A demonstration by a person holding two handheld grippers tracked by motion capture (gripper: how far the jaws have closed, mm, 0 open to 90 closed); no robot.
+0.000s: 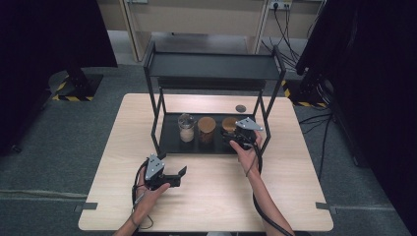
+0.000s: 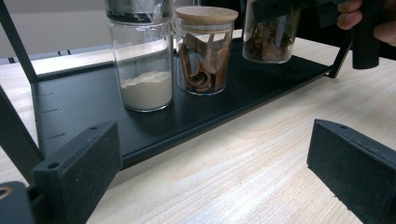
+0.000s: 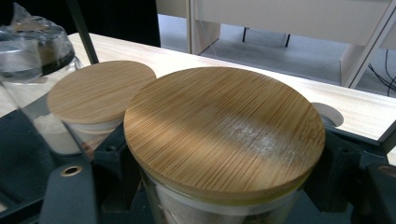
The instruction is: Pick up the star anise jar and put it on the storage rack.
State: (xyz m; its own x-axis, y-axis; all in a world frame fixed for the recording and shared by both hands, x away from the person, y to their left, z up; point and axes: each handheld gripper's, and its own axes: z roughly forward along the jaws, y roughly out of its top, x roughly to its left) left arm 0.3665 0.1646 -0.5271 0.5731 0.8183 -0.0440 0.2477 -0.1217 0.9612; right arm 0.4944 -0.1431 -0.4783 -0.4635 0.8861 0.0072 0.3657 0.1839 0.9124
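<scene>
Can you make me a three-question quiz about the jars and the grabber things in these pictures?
1. Where do the jars stand?
A. on the rack's top shelf
B. on the rack's bottom tray
C. on the floor

2. How many jars are there?
A. two
B. three
C. five

3. How is the left gripper?
A. open, holding nothing
B. shut on a lid
C. shut on a jar

Answers:
1 B, all stand on the black bottom tray.
2 B: powder jar, middle jar, right jar.
3 A, the left gripper has jaws wide apart above bare table.

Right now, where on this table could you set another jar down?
The bare wood in front of the rack's bottom tray, around the left gripper, is free. The top shelf is bare too. The bottom tray is crowded: three jars side by side.
</scene>
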